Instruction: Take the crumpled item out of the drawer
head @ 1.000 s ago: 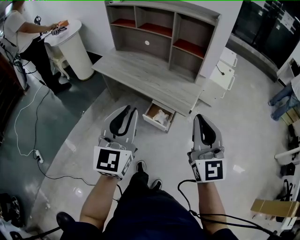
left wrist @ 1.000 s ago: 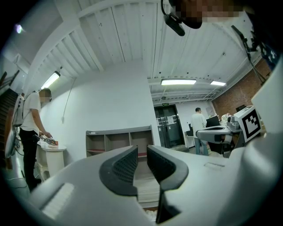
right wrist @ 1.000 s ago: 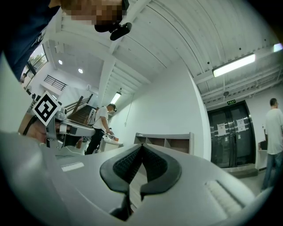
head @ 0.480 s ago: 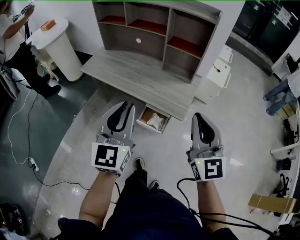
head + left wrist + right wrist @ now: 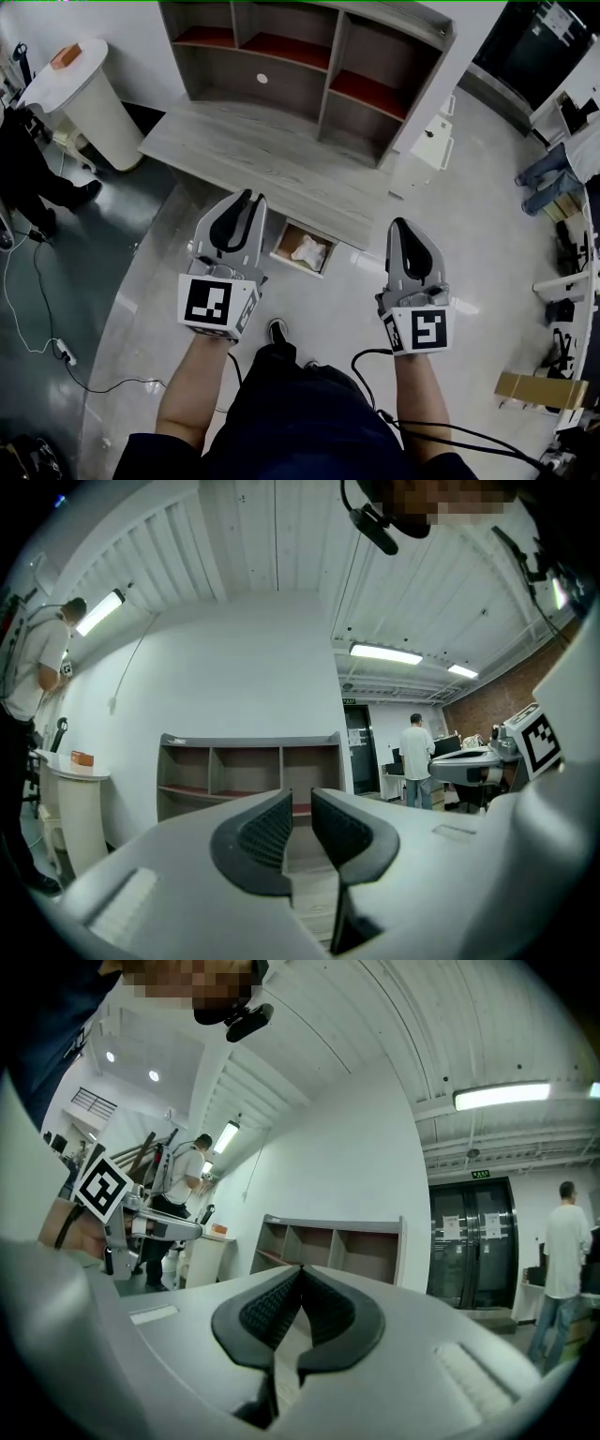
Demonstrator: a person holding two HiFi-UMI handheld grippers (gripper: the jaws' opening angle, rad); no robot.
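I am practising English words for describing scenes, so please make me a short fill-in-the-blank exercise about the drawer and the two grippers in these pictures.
1. The drawer under the desk stands ___.
2. The crumpled item lies ___ the drawer.
3. The crumpled item's colour is ___.
4. The left gripper and the right gripper each hold ___.
Missing words: open; inside; white; nothing.

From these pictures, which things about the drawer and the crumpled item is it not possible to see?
1. Crumpled item: in the head view it is too small to tell paper from cloth.
2. Drawer: in the head view its rear part is hidden under the desk top.
3. Gripper views: neither shows the drawer or the item. The bodies of the left gripper and the right gripper fill the lower picture.
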